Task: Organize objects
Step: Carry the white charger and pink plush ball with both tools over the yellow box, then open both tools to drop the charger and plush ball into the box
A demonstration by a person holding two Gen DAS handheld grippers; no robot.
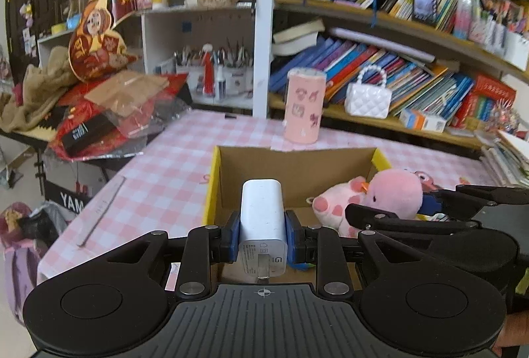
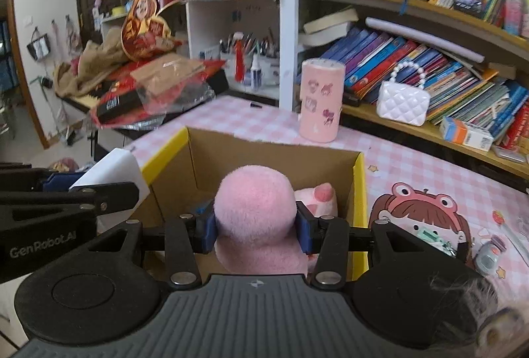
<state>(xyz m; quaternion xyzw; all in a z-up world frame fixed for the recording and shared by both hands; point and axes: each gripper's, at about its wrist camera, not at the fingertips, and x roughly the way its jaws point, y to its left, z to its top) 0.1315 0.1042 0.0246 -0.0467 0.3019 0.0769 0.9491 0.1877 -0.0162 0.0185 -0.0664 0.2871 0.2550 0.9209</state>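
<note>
My left gripper is shut on a white charger block, held over the near left part of an open cardboard box with yellow edges. My right gripper is shut on a pink plush pig and holds it over the same box. In the left wrist view the pig and the right gripper show at the box's right side. In the right wrist view the charger and the left gripper show at the left.
The box stands on a pink checked tablecloth. A pink cylinder tin stands behind it. Bookshelves with a white quilted handbag run along the back. A cluttered pile lies at the left. Small trinkets lie right of the box.
</note>
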